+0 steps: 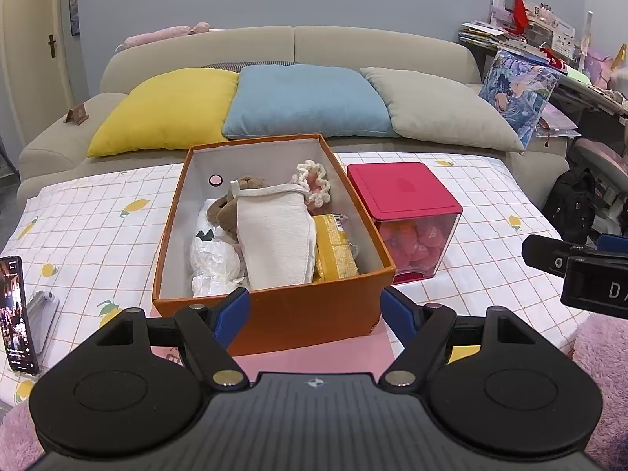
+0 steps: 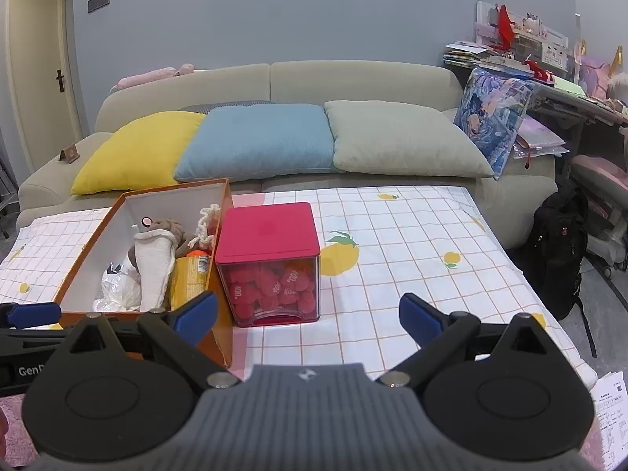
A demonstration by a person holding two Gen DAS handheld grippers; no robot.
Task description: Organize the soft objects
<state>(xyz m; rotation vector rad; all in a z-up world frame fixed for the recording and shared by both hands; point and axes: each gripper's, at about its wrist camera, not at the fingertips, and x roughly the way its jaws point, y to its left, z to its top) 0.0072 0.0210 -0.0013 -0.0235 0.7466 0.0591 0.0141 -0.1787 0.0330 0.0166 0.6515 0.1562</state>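
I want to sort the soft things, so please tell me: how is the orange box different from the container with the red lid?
The orange box is open on top; the container is closed by its red lid. The box has solid walls; the container's walls are clear, showing red soft pieces inside. The box is long and low; the container is cube-shaped. Both stand side by side on the table.

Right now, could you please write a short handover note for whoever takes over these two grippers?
Left gripper: open, holding nothing, facing the near wall of the orange box.
Right gripper: open, empty, over the checked tablecloth near the red-lidded clear container.
Things: the box holds a white cloth, a brown plush toy, a crochet piece, a crinkled white bag and a yellow packet. The container, lid on, holds red soft pieces.
Done: nothing soft lies loose on the cloth.
Left: judging by this, sort the box's contents; the target place is not evident.
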